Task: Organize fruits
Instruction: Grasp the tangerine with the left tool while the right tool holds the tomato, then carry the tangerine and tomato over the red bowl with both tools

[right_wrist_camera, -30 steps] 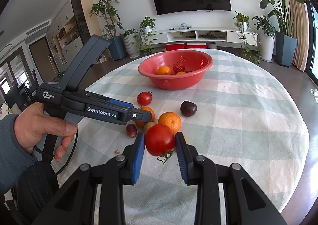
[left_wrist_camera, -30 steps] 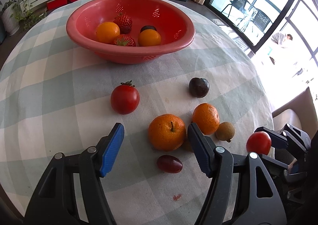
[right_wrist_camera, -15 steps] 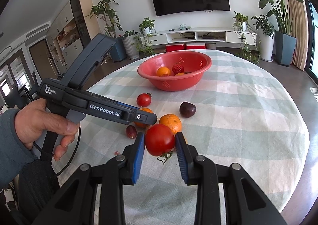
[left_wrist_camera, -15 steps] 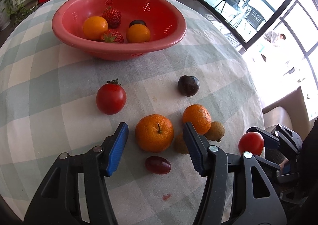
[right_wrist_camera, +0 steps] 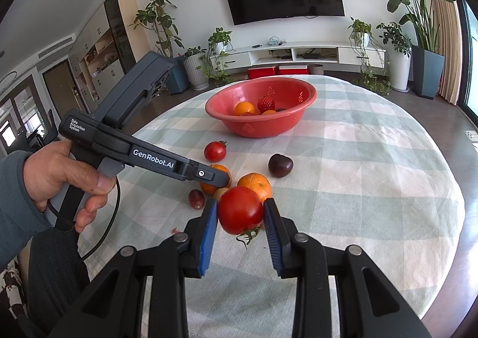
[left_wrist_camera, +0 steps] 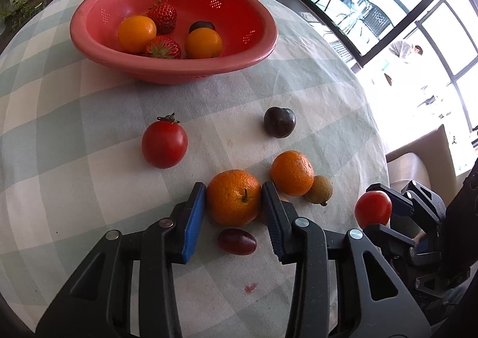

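Note:
My left gripper [left_wrist_camera: 234, 190] points down at the table, its jaws closing on a stemmed mandarin [left_wrist_camera: 234, 197]; both blue pads touch its sides. A second mandarin [left_wrist_camera: 292, 172], a small brown fruit [left_wrist_camera: 319, 193], a red grape [left_wrist_camera: 237, 241], a dark plum [left_wrist_camera: 279, 122] and a tomato [left_wrist_camera: 164, 144] lie loose on the cloth. My right gripper [right_wrist_camera: 240, 203] is shut on another red tomato [right_wrist_camera: 240, 209], held above the table's near side. The red bowl [left_wrist_camera: 257, 60] beyond holds two oranges, two strawberries and a dark fruit.
The round table [right_wrist_camera: 373, 164] has a green-and-white checked cloth. A hand [right_wrist_camera: 59, 170] holds the left gripper's handle at the left of the right wrist view. A chair [left_wrist_camera: 418, 158] stands off the table's right edge. A small red stain [left_wrist_camera: 250, 287] marks the cloth.
The left gripper's jaws have narrowed from wide apart to touching the stemmed mandarin, and it has tipped further down over the fruit. The right gripper and its tomato have stayed put.

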